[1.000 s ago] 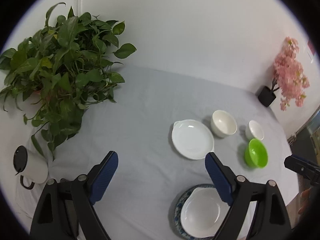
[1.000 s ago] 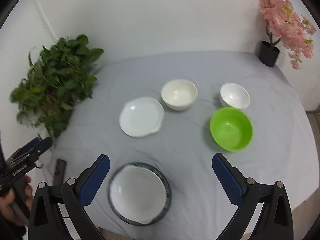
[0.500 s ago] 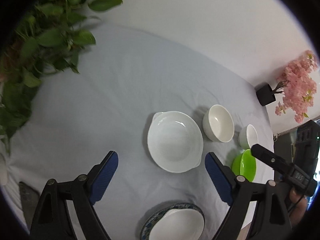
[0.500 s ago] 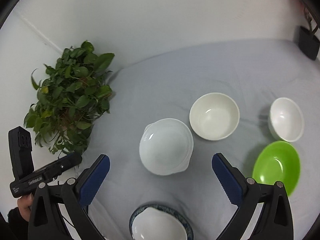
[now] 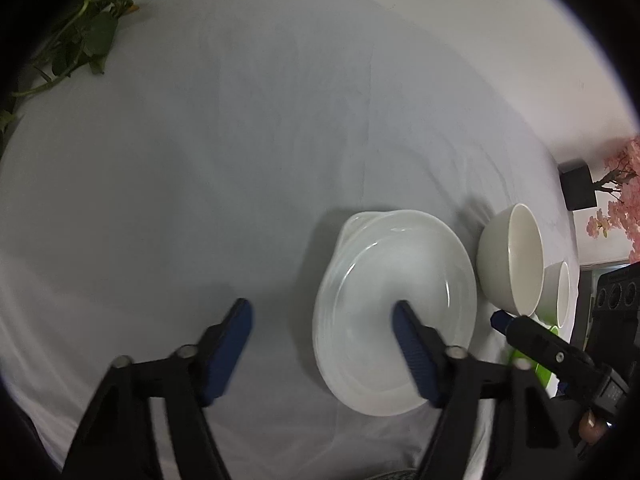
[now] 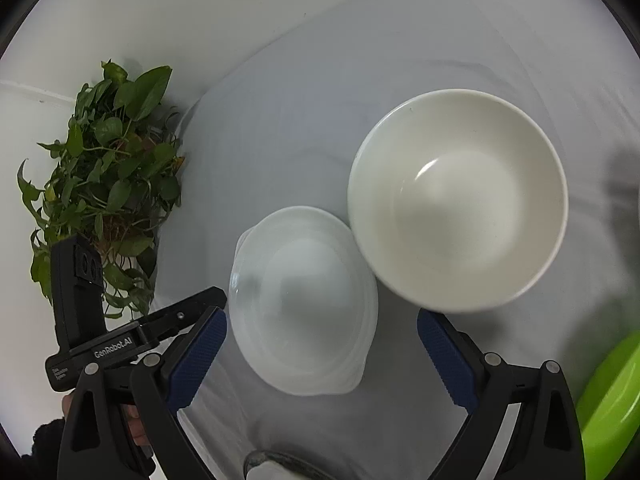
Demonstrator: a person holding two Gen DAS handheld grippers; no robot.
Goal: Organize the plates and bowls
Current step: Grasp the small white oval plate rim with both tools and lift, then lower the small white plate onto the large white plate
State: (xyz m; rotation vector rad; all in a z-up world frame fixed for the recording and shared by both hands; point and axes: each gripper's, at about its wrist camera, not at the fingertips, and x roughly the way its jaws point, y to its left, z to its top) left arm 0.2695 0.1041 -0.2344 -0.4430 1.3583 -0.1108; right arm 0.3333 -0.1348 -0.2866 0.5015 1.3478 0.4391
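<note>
left wrist view: the left gripper [image 5: 320, 320] hangs wide open, one blue pad over the shallow white handled plate [image 5: 394, 308] on the grey tablecloth [image 5: 200, 160]. right gripper [image 6: 322, 338] is spread wide too, straddling that plate, with the deep cream ceramic bowl [image 6: 458, 200] just beside it. this looks like the approach to a pickup; next it needs a rim pinch. leafy green plant [image 6: 100, 184] and white wall [image 6: 200, 12] behind.
</note>
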